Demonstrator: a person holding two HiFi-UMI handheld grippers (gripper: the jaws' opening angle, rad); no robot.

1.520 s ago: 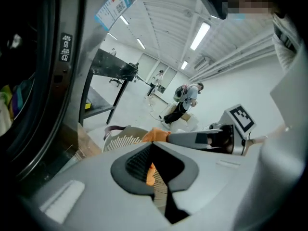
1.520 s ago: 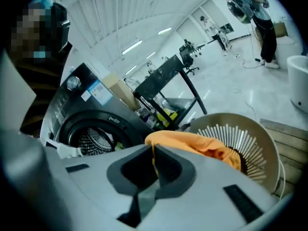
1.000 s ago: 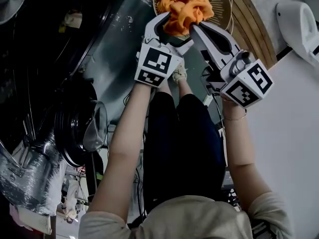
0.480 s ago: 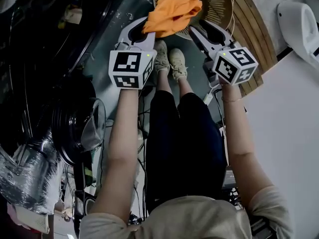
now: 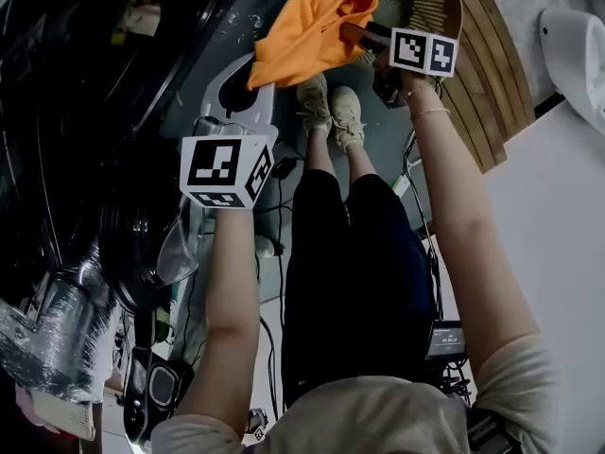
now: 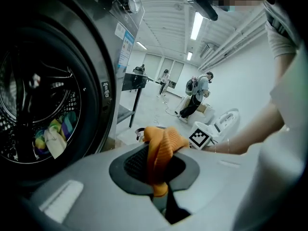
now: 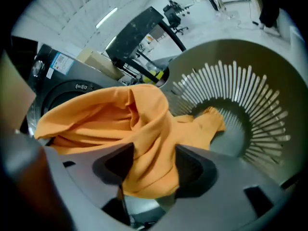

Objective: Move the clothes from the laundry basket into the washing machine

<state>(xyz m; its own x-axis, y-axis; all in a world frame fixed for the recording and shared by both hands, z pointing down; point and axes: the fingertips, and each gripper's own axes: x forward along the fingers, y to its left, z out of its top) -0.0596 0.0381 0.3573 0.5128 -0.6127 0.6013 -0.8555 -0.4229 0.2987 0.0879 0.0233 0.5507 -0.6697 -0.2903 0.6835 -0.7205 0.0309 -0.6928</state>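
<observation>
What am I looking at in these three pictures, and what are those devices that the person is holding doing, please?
No robot here: a person carries two two-jaw grippers. One picture comes from a head camera looking down; the others come from a camera on each gripper. The left gripper is shut on an orange cloth, beside the washer, whose drum already holds clothes. The right gripper, at the basket, has just been opening its jaws; the cloth hangs between them.
</observation>
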